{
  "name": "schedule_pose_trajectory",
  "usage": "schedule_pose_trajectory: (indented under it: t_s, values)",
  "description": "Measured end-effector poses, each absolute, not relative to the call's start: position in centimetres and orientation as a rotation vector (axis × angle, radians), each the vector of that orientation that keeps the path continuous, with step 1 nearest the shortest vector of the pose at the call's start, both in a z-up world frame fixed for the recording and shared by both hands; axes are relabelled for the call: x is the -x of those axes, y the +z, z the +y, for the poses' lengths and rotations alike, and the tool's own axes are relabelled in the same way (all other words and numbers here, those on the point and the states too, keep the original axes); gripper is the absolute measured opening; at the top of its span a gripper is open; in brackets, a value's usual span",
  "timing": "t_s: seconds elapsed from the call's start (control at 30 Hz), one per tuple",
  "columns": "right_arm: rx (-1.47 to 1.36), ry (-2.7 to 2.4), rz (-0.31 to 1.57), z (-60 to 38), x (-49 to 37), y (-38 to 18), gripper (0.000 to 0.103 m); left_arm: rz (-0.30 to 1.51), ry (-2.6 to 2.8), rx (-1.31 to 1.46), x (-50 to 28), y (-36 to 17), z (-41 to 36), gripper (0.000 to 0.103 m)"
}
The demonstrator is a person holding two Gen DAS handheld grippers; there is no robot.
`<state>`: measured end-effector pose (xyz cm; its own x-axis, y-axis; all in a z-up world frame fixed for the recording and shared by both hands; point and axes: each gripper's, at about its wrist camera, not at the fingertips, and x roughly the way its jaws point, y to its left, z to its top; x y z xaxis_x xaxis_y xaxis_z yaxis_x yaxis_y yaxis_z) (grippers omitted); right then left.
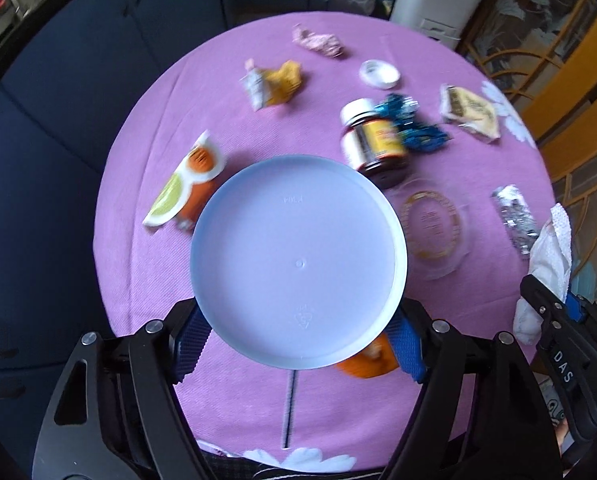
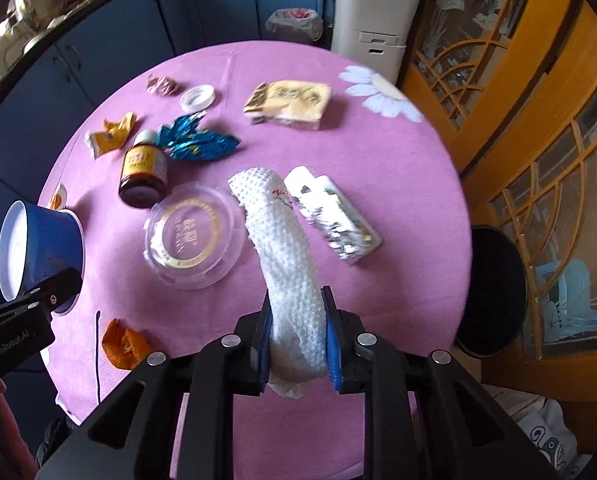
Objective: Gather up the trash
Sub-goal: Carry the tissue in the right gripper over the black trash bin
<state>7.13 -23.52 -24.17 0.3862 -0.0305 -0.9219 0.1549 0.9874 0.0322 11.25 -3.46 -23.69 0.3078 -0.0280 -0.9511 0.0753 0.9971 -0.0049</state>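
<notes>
We are looking down at a round table under a pink cloth (image 2: 298,100) strewn with litter, seen from 2 cameras, 1 on each hand-held gripper.

Our left gripper (image 1: 298,340) stands partly open with its blue pads pressed on the sides of a blue paper cup (image 1: 298,260), whose white base faces the camera. In the right view the same cup (image 2: 42,248) hangs clear of the cloth at the left edge.

Our right gripper (image 2: 298,344) is nearly closed on a crumpled white paper towel (image 2: 286,260), pinched at its near end, the rest arching up and away above the table.

So we judge the task barely begun: 2 pieces are in hand, none yet binned. Left on the cloth are:
- a clear plastic lid (image 2: 194,236) at the centre
- a brown bottle (image 2: 142,176) lying on its side, just beyond it
- a blue foil wrapper (image 2: 198,142) beside the bottle
- a silver foil packet (image 2: 334,220) to the right
- a tan packet (image 2: 288,104) at the far side
- a white cap (image 2: 198,98)
- a pinkish wrapper (image 2: 160,85)
- a yellow wrapper (image 2: 110,136) at the far left
- an orange scrap (image 2: 124,344) near us
- a citrus-printed packet (image 1: 186,184) showing in the left view

A dark round bin (image 2: 494,292) stands off the table's right edge; a lined bin (image 2: 294,24) stands beyond the far edge.
</notes>
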Motion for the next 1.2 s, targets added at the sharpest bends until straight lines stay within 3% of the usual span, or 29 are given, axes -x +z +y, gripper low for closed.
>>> schedule_pose_trajectory:
  t_s: [0.5,1.2]
  values:
    - [-0.246,-0.292,1.084,-34.1,-5.8,-22.8,0.021,1.153,-0.227,-0.225,-11.8,-20.6,-17.2,0.076]
    - [-0.402,-0.531,1.069,-47.9,-2.1,-25.2,0.021,1.096,-0.461,-0.384,-10.5,-21.4,-35.3,0.077]
